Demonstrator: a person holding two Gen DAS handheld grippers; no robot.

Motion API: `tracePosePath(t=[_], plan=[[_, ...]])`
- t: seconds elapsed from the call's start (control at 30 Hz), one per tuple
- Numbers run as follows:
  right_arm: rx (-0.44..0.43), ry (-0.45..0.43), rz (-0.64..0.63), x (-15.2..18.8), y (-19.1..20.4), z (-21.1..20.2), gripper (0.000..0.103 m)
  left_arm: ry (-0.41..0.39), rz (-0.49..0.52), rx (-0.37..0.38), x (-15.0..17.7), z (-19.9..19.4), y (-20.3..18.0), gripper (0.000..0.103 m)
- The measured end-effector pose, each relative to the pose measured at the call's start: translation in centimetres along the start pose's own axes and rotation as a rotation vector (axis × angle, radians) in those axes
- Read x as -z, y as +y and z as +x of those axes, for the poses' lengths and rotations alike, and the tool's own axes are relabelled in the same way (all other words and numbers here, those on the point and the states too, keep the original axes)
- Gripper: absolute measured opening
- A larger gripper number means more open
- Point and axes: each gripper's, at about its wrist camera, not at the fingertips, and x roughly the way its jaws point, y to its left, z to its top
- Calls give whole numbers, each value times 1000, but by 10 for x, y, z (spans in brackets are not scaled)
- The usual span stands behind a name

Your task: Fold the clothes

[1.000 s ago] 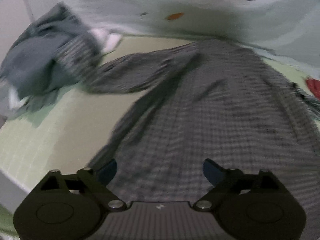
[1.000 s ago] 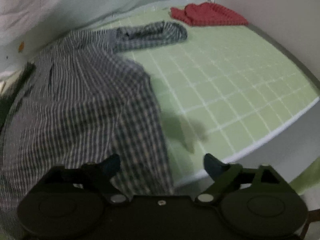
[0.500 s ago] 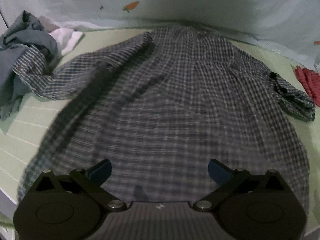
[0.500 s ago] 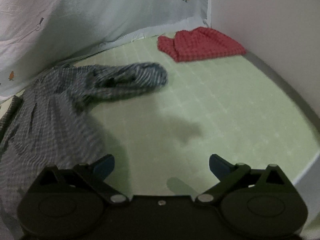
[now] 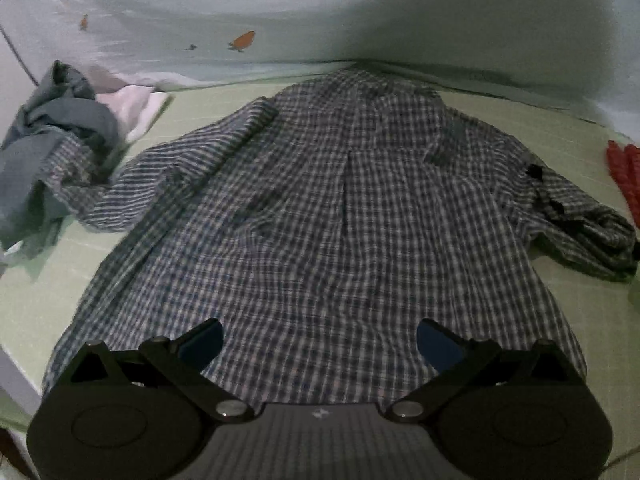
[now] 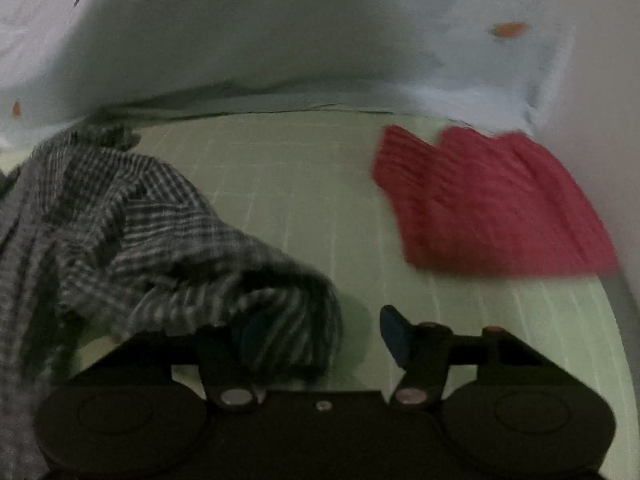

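Checked shirt (image 5: 340,208): one, spread flat on the green gridded mat (image 5: 68,280), collar toward the far pale sheet (image 5: 280,12), both sleeves out to the sides.
Other clothes: one crumpled grey-blue heap (image 5: 48,152) at the left sleeve's end; one folded red garment (image 6: 488,204) on the mat, apart from the shirt.
Left gripper (image 5: 319,344): one, jaws wide, empty, hovering above the shirt's hem.
Right gripper (image 6: 316,338): one, jaws closing, with the right sleeve's cuff (image 6: 280,320) between them; the right pad shows clear of the cloth, contact at the left pad is blurred.
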Motion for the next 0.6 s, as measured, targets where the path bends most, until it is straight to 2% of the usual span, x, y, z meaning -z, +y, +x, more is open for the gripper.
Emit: tracePosePath(t=[0.07, 0.1, 0.17, 0.2, 0.23, 0.3, 0.43, 0.5, 0.6], plan=[[-43, 4, -22, -5, -1, 18, 63, 24, 5, -24, -1, 1, -7, 102], [-75, 9, -20, -6, -3, 26, 56, 38, 10, -36, -2, 3, -10, 102], [-125, -6, 27, -4, -11, 32, 38, 61, 22, -53, -3, 4, -17, 102], [-135, -28, 46, -2, -16, 31, 9, 69, 32, -52, -4, 5, -22, 102], [-135, -52, 119, 2, -26, 22, 3, 73, 41, -50, -5, 4, -26, 102], [-135, -99, 269, 10, -46, 4, 3, 74, 58, -45, -9, 3, -34, 102], [-155, -193, 772, 54, -114, -49, 5, 57, 106, -23, -17, 3, -50, 102], [-84, -184, 859, 79, -131, -62, 9, 62, 124, -11, -21, 7, -55, 102], [54, -106, 845, 105, -140, -66, 17, 69, 144, 21, -26, 12, -64, 102]])
